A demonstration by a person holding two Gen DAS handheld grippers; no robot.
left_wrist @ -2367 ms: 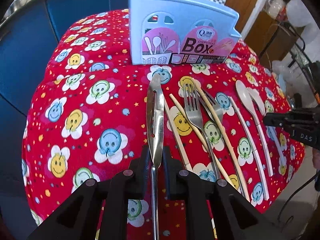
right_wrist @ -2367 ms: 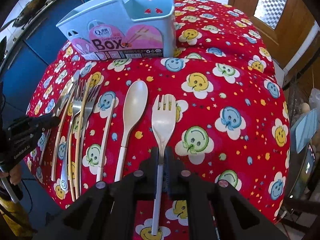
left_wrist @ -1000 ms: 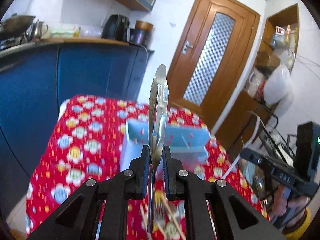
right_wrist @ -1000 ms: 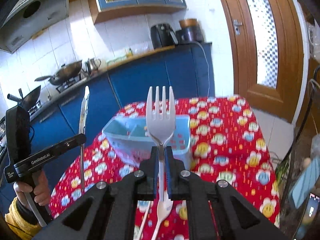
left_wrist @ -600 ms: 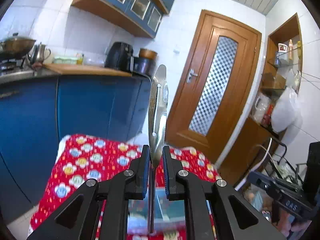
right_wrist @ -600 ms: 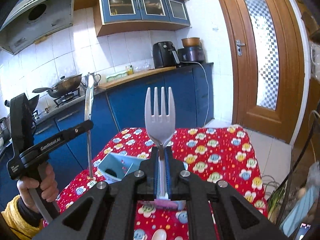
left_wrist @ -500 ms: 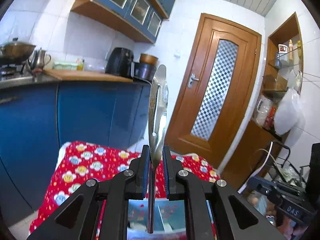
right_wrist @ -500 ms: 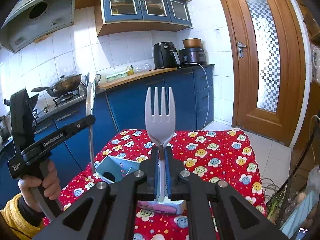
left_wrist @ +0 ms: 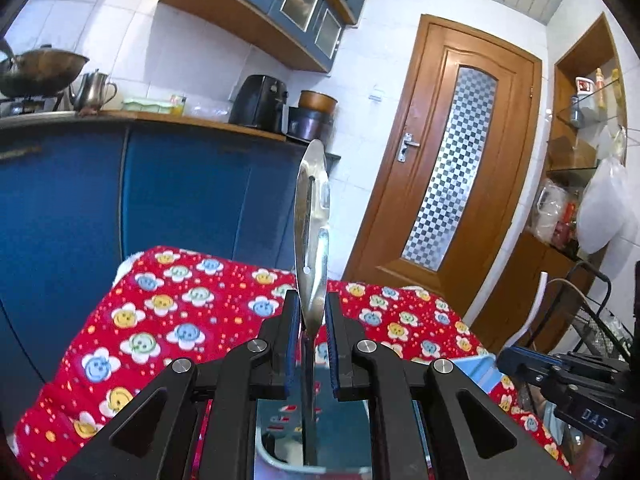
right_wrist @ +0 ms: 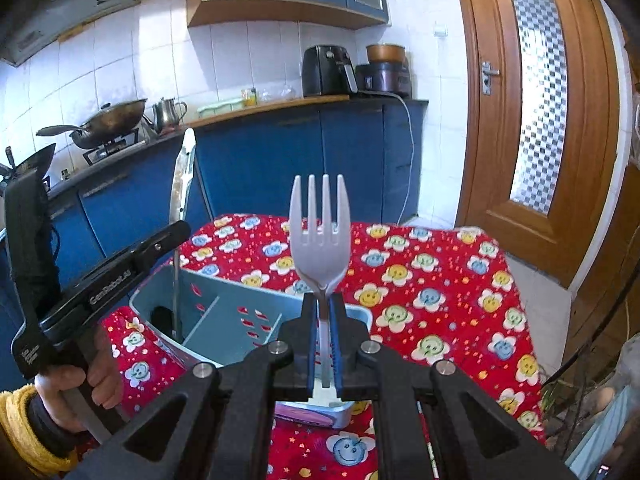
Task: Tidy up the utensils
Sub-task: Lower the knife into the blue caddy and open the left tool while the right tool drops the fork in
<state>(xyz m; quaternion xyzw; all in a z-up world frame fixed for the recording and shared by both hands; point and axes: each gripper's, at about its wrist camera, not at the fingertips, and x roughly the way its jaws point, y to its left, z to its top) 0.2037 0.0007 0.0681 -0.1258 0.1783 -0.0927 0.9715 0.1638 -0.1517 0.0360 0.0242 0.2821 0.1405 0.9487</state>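
My left gripper (left_wrist: 312,312) is shut on a metal knife (left_wrist: 311,224), held upright with the blade up. Its handle end reaches down into the light blue utensil box (left_wrist: 280,460) at the bottom of the left wrist view. My right gripper (right_wrist: 323,308) is shut on a white plastic fork (right_wrist: 320,232), tines up, its handle reaching down toward the right compartment of the box (right_wrist: 224,316). In the right wrist view the left gripper (right_wrist: 160,244) holds the knife (right_wrist: 182,184) with the handle inside the box's left compartment.
The box stands on a table with a red smiley-flower cloth (right_wrist: 420,292). A hand in a yellow sleeve (right_wrist: 76,384) grips the left tool. Blue kitchen cabinets (right_wrist: 280,160) stand behind, a wooden door (right_wrist: 536,100) to the right. The right gripper (left_wrist: 576,384) shows at the left wrist view's right edge.
Both grippers have come down toward the box, and it now lies just beneath them. The knife's handle has entered the left compartment, and the fork has lowered over the right one.
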